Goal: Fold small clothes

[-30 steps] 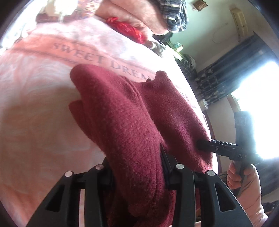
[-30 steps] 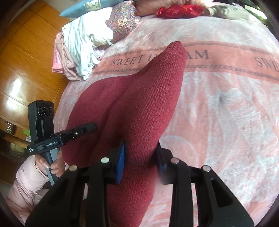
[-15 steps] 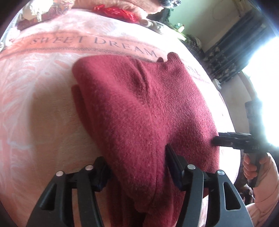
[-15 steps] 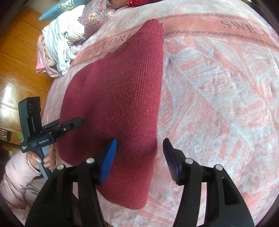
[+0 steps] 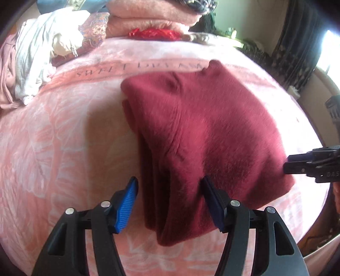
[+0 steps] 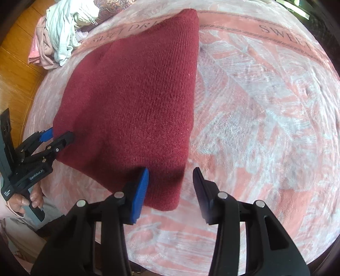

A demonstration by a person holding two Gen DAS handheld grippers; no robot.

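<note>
A dark red knit sweater (image 5: 201, 131) lies folded on the pink "SWEET DREAM" blanket (image 5: 63, 148). My left gripper (image 5: 170, 191) is open over the sweater's near folded edge, which lies between the blue pads (image 5: 125, 206) without being pinched. In the right wrist view the sweater (image 6: 136, 95) tapers toward the far side. The right gripper (image 6: 171, 184) hovers over its near corner with jaws closing, and the pads do not press the cloth. Each gripper also shows in the other's view: the left gripper (image 6: 61, 135) at the sweater's left edge, the right gripper (image 5: 286, 164) at its right edge.
A heap of unfolded light clothes (image 5: 42, 63) sits at the blanket's far left, seen too as the clothes heap (image 6: 61, 31). Folded pink blankets (image 5: 148, 17) and a red item (image 5: 155, 34) lie at the back. Wooden floor (image 6: 17, 70) lies beyond the bed; a hand (image 6: 27, 199) holds the left gripper.
Both grippers held lifted folds of the sweater a second ago. They have let go, opened and drawn back, and the sweater has settled flat on the blanket.
</note>
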